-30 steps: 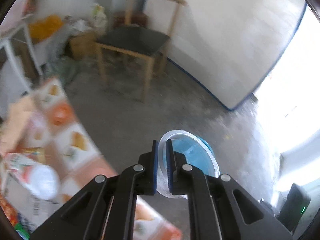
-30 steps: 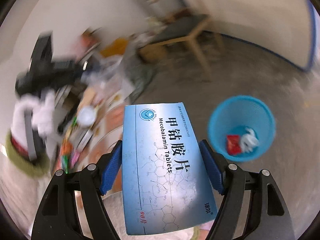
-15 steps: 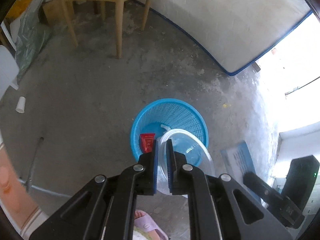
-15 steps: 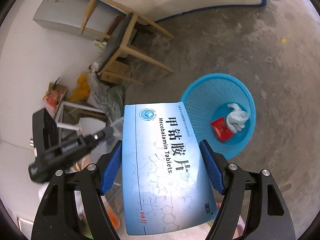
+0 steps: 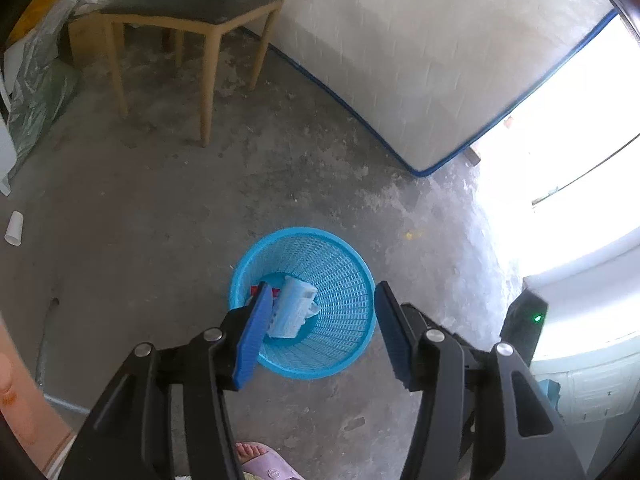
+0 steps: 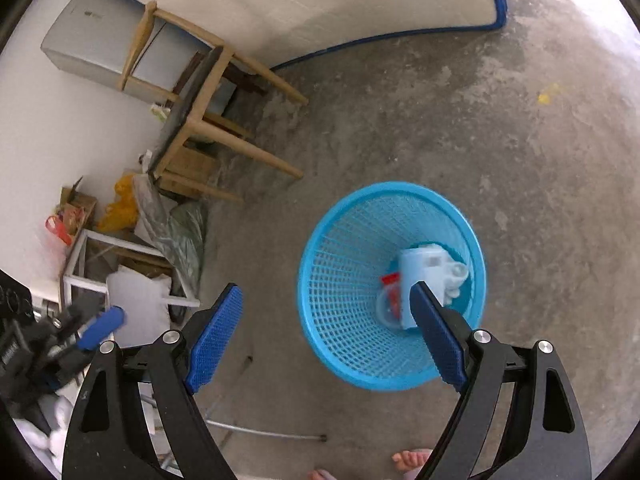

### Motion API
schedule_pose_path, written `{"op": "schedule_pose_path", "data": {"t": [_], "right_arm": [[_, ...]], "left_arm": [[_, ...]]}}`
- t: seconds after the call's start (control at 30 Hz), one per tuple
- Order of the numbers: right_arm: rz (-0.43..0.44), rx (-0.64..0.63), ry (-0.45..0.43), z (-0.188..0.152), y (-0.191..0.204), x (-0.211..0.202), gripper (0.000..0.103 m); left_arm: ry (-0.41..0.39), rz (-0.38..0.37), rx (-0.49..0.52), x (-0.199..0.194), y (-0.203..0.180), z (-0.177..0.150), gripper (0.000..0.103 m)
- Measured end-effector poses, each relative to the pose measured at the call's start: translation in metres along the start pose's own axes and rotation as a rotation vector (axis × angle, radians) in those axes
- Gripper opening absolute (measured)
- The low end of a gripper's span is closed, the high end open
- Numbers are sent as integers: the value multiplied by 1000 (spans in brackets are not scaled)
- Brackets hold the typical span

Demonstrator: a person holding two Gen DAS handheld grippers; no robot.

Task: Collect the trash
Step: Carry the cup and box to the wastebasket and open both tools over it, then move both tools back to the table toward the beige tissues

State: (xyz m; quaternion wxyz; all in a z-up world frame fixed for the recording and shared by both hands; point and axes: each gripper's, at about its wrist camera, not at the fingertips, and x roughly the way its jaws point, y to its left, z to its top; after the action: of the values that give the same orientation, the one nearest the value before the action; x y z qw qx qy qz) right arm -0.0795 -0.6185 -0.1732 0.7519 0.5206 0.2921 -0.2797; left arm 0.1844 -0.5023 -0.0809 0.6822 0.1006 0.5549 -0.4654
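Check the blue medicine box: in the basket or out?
In. The blue medicine box lies inside the blue basket on the other trash; both grippers' jaws are opening with nothing between them.

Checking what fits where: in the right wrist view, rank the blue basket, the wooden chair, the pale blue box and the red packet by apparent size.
1. wooden chair, though it is farther off, so unsure against the basket
2. blue basket
3. pale blue box
4. red packet, partly covered
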Motion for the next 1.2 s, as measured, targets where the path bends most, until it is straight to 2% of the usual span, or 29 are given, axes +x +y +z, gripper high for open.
{"op": "schedule_pose_path", "data": {"t": [0.33, 0.43, 0.6, 0.9, 0.97, 1.13, 1.2], "right_arm": [[-10, -117, -46, -21, 23, -36, 82], [-23, -172, -58, -29, 35, -44, 82], [12, -254, -43, -47, 59, -50, 82], [130, -495, 22, -85, 141, -55, 82], [146, -545, 38, -93, 157, -52, 83], [186, -695, 76, -113, 203, -46, 83], [208, -754, 84, -120, 222, -47, 83]], "left_arm": [[-98, -20, 10, -73, 12, -17, 57], [-139, -24, 32, -102, 18, -32, 63], [-174, -1, 31, -141, 38, -56, 67], [-280, 106, -20, -227, 103, -95, 74], [-315, 154, -32, -252, 123, -102, 78], [-399, 282, -142, -309, 185, -115, 81], [-417, 305, -190, -325, 207, -118, 82]]}}
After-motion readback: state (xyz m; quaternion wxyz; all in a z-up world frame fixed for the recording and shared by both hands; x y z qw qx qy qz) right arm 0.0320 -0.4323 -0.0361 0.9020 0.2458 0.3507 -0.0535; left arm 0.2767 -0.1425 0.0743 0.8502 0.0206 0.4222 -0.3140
